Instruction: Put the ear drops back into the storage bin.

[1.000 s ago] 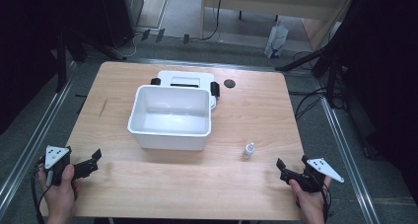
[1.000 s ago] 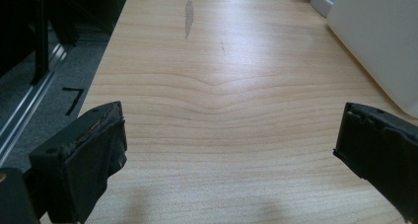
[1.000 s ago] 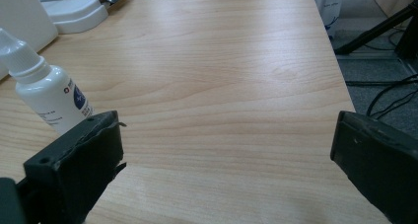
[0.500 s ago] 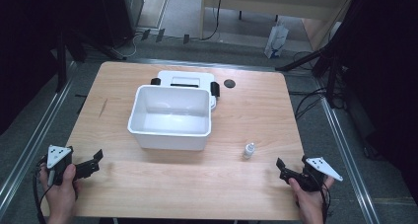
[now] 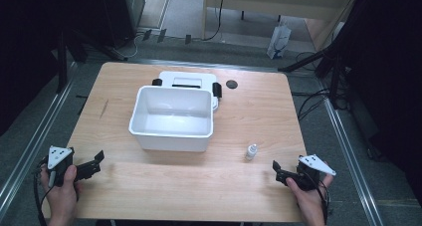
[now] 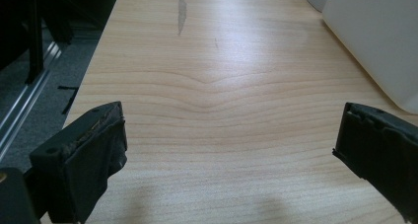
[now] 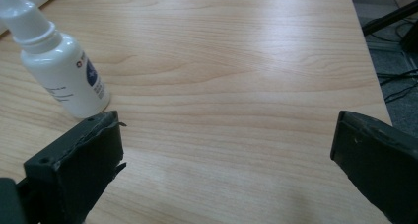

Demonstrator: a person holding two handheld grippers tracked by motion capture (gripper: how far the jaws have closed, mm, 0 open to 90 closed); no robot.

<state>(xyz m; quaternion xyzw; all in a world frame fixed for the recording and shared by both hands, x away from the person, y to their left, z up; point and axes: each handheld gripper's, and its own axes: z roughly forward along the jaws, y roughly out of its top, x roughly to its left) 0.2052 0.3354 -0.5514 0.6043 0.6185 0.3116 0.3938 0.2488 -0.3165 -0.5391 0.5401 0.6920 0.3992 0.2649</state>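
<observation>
A small white dropper bottle (image 5: 252, 151) stands upright on the wooden table (image 5: 249, 111), right of centre; in the right gripper view the bottle (image 7: 61, 73) is just beyond the left jaw. An empty white bin (image 5: 171, 117) sits mid-table, and its wall (image 6: 374, 36) shows at the right of the left gripper view. My left gripper (image 5: 94, 165) rests near the front left edge, open, nothing between its jaws (image 6: 229, 155). My right gripper (image 5: 276, 172) is at the front right, open and empty (image 7: 226, 155), a short way in front of the bottle.
Behind the bin lies a white flat device with black side clips (image 5: 186, 79). A small dark round disc (image 5: 231, 84) lies to its right. A grey smear (image 6: 182, 9) marks the wood at the left. Metal rails and cables run along the floor beside the table.
</observation>
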